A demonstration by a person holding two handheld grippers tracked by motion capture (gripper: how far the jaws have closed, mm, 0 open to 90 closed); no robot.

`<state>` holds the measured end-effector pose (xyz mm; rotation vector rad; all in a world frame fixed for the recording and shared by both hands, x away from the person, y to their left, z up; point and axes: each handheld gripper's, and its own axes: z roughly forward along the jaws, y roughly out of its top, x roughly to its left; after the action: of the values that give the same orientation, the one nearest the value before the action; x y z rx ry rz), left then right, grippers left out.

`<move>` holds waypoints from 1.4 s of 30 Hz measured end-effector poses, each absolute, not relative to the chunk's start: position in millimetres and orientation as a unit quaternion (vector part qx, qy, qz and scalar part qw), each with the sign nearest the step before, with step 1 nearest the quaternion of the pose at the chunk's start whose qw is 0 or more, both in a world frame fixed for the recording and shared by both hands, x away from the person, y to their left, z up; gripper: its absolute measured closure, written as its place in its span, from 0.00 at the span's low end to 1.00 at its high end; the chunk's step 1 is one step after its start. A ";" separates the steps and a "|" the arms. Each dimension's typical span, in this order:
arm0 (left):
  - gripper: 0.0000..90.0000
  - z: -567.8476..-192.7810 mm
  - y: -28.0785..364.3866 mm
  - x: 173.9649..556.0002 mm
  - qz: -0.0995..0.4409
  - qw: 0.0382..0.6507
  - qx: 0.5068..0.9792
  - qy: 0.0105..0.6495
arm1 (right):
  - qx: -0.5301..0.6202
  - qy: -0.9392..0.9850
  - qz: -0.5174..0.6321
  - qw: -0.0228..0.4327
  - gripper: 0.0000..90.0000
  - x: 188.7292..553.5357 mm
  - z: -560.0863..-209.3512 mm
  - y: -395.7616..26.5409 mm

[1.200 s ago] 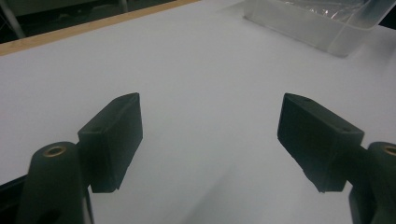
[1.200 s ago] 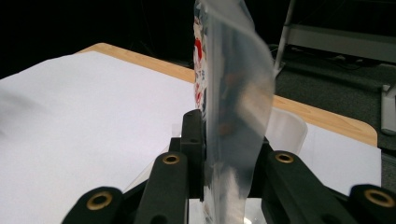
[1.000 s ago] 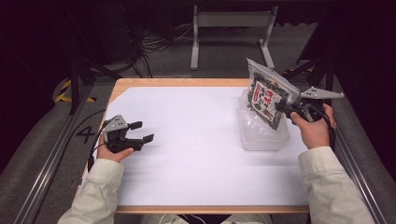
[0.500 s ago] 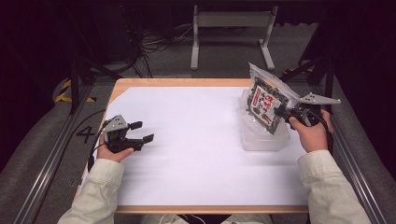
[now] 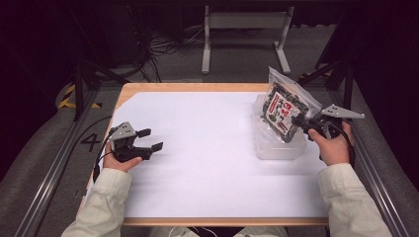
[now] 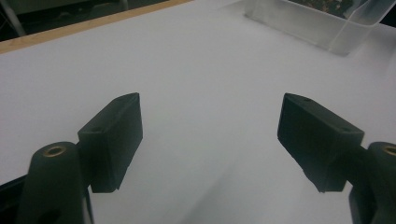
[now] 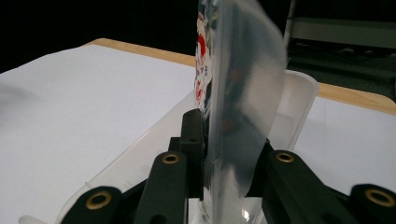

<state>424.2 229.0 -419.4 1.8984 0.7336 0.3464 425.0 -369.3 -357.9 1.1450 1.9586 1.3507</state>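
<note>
Snack bag [image 5: 282, 111] clamped over clear tub [image 5: 276, 147]; edge-on up close.

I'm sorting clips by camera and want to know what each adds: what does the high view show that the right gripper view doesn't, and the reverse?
High view alone: the left hand-held gripper with its jaws open and nothing between them, above the white sheet; both sleeves; the printed front of the snack bag; the floor and metal stand beyond the table.

Right gripper view alone: a close look at the bag edge-on, its clear plastic pinched between the black jaws of the right hand-held gripper.

Both: the bag held over the clear plastic tub, the white sheet, the table's wooden edge.
</note>
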 end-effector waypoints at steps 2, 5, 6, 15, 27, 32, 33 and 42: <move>0.26 -420.2 229.3 424.3 0.144 0.514 0.788 0.306 | 0.423 0.718 0.495 0.246 0.84 425.0 -357.4 -369.3; 0.26 -421.1 229.5 424.5 0.142 0.512 0.789 0.308 | 0.421 0.719 0.494 0.249 0.84 425.7 -356.3 -369.5; 0.26 -422.6 228.4 424.6 0.139 0.510 0.790 0.309 | 0.423 0.718 0.494 0.248 0.84 426.3 -356.1 -369.8; 0.26 -424.8 228.8 424.6 0.138 0.509 0.790 0.313 | 0.430 0.701 0.507 0.257 0.65 425.2 -348.9 -371.9; 0.26 -425.5 228.3 423.1 0.133 0.509 0.790 0.314 | 0.429 0.686 0.516 0.282 0.40 413.8 -338.7 -377.3; 0.26 -424.4 229.6 418.0 0.134 0.514 0.786 0.315 | 0.422 0.689 0.517 0.283 0.35 398.8 -332.1 -375.4; 0.26 -424.4 229.5 416.1 0.133 0.516 0.784 0.320 | 0.421 0.689 0.518 0.284 0.34 395.1 -330.2 -374.7; 0.25 -418.1 228.0 399.3 0.138 0.508 0.792 0.309 | 0.422 0.686 0.505 0.310 0.33 355.7 -316.8 -371.5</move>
<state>399.3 228.0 -418.1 1.9085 0.7434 0.3320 355.7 -371.5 -316.8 1.1142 1.8122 1.3352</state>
